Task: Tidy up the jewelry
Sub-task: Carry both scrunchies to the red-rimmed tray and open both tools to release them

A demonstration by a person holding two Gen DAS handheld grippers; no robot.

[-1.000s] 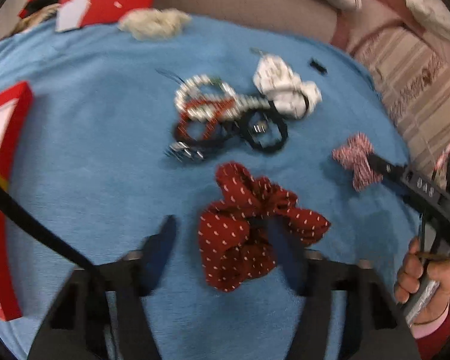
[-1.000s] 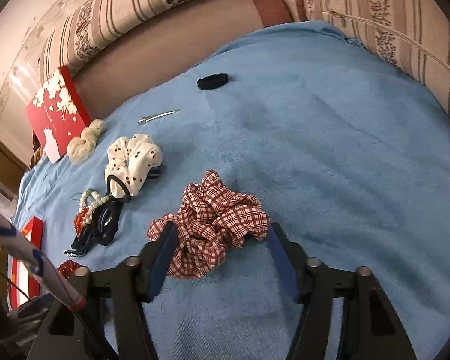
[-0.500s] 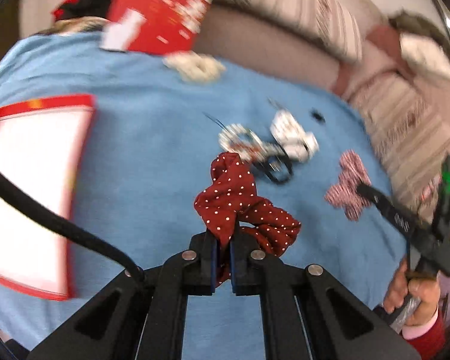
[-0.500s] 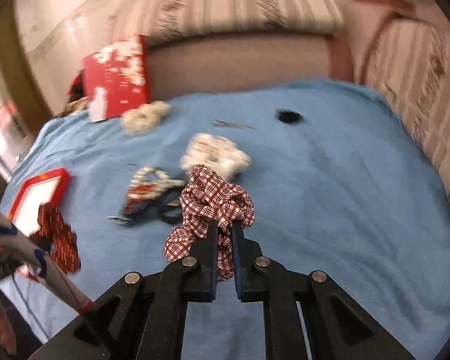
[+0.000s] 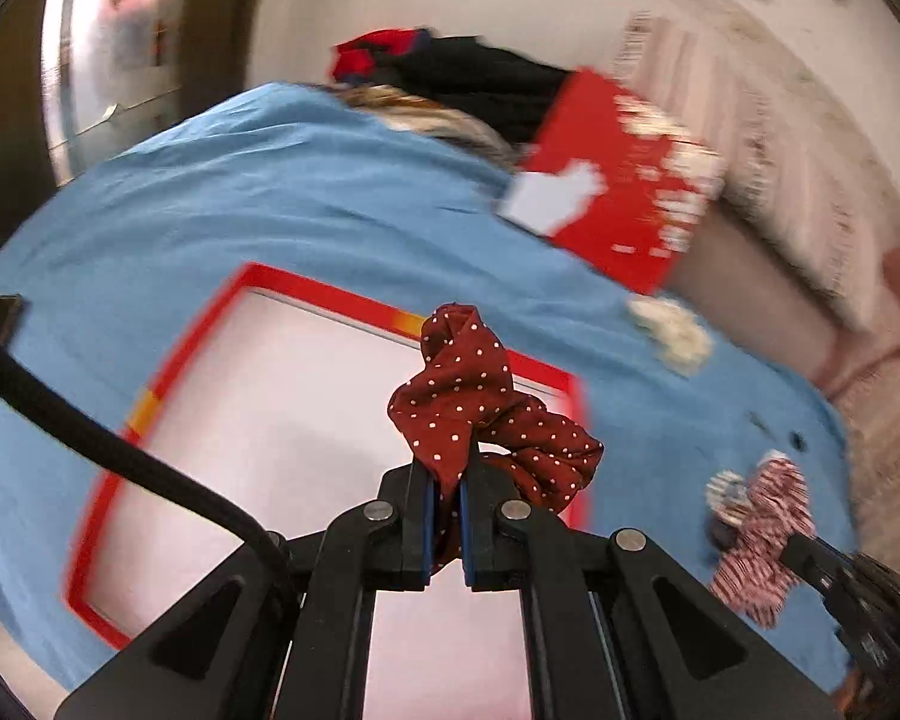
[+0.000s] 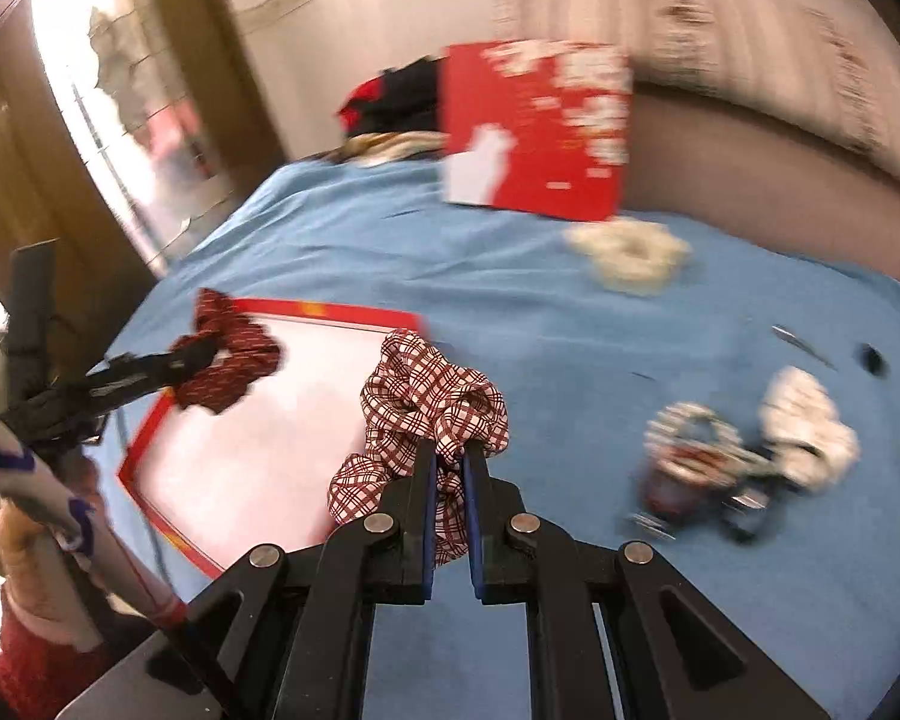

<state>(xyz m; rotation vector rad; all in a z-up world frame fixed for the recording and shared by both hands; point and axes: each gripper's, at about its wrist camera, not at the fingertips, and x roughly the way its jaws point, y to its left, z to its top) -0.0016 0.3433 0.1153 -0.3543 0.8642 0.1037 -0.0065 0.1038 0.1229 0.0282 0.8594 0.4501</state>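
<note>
Pinching a red polka-dot scrunchie (image 5: 480, 396) in the left gripper (image 5: 446, 510) jaws above the red-rimmed tray (image 5: 330, 294), right gripper (image 6: 448, 516) jaws clamped on a plaid scrunchie (image 6: 432, 402), blue blanket (image 6: 510, 276) beneath.

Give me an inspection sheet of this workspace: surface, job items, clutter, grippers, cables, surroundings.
Surface: blue blanket over a bed or couch.
Job's things: red-rimmed white tray lying flat; dotted red scrunchie and plaid scrunchie, both lifted; cream scrunchie, white spotted scrunchie, bracelet pile, hair clip and small black hair tie on the blanket.
Clutter: red box lid propped upright, dark clothes behind it.
Grippers: left gripper shut on the dotted red scrunchie over the tray; right gripper shut on the plaid scrunchie beside the tray.
Cables: black cable running across the left wrist view.
Surroundings: striped cushions, wall, window; blurred.
</note>
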